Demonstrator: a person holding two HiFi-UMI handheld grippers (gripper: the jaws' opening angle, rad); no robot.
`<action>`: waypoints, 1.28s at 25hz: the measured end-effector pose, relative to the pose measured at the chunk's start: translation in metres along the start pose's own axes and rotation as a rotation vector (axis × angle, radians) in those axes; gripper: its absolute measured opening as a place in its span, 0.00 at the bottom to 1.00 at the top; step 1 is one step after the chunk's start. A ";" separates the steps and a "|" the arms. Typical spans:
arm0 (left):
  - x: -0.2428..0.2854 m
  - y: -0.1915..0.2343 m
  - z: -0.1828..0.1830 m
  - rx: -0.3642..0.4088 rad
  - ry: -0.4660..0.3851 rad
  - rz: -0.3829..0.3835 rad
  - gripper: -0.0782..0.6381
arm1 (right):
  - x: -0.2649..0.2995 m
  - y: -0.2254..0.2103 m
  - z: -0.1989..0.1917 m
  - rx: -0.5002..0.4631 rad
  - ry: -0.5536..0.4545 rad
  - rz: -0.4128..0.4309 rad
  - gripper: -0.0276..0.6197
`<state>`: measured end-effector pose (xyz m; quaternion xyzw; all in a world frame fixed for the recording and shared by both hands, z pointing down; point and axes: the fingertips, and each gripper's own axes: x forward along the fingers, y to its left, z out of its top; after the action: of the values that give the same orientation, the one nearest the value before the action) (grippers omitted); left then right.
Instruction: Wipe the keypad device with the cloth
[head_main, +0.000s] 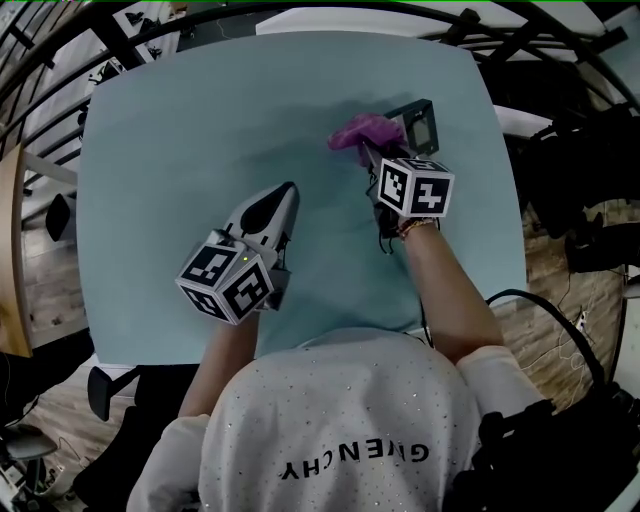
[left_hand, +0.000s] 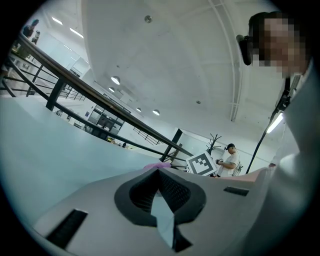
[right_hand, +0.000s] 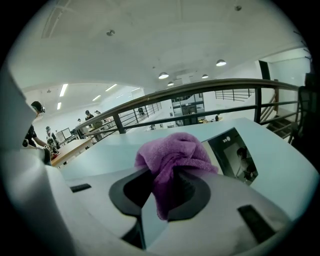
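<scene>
1. Person's white top is filling btm of head view, at near edge of pale blue-green tabletop.
2. Right tool is pinching purple cloth, bunched & fuzzy, at tabletop's far right, against left edge of keypad device.
3. Device is showing dark frame w/ glossy panel; cloth is hiding part, keys too small to make out.
4. Left tool is pointing fwd over mid tabletop, jaws pressed together, nothing btw them.
5. Railings, ceiling lights & distant people are surrounding tabletop.
</scene>
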<state>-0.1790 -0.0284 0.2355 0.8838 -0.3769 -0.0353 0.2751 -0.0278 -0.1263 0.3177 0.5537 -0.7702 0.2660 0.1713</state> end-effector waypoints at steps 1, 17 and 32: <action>0.000 0.001 0.000 0.000 -0.001 -0.003 0.10 | 0.001 -0.001 -0.003 0.001 0.006 -0.011 0.15; -0.004 -0.011 0.002 0.008 0.000 -0.035 0.10 | -0.018 -0.024 -0.047 0.088 0.101 -0.094 0.15; 0.022 -0.032 -0.017 0.009 0.042 -0.052 0.10 | -0.034 -0.043 -0.083 0.078 0.188 -0.080 0.15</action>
<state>-0.1377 -0.0171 0.2368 0.8950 -0.3481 -0.0219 0.2781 0.0210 -0.0609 0.3748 0.5629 -0.7172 0.3393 0.2316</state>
